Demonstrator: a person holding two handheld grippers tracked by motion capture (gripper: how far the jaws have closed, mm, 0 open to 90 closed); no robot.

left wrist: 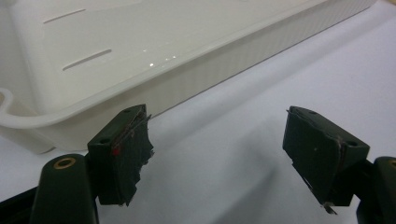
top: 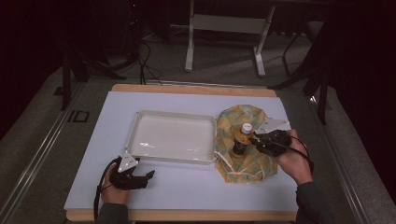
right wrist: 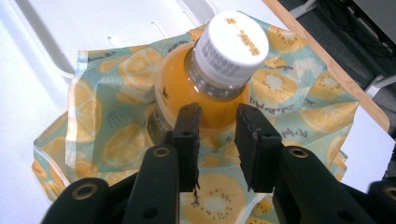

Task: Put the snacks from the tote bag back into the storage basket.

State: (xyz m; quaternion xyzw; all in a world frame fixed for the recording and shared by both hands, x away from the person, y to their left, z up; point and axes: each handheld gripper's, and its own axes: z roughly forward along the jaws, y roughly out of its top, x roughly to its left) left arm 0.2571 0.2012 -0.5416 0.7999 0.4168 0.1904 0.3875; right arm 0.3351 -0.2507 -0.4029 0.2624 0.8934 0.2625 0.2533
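High view: bottle (top: 242, 138) beside tray (top: 140, 119) edge

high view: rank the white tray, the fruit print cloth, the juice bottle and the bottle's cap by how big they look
1. white tray
2. fruit print cloth
3. juice bottle
4. cap
No near ties, and all sit at a similar distance from the camera.

The bottle (right wrist: 205, 88) holds orange liquid under a white cap (right wrist: 232, 44). The cloth (right wrist: 107, 135) is pale teal, printed with orange slices. The tray (top: 173, 137) is white, the surface (top: 187, 186) pale.
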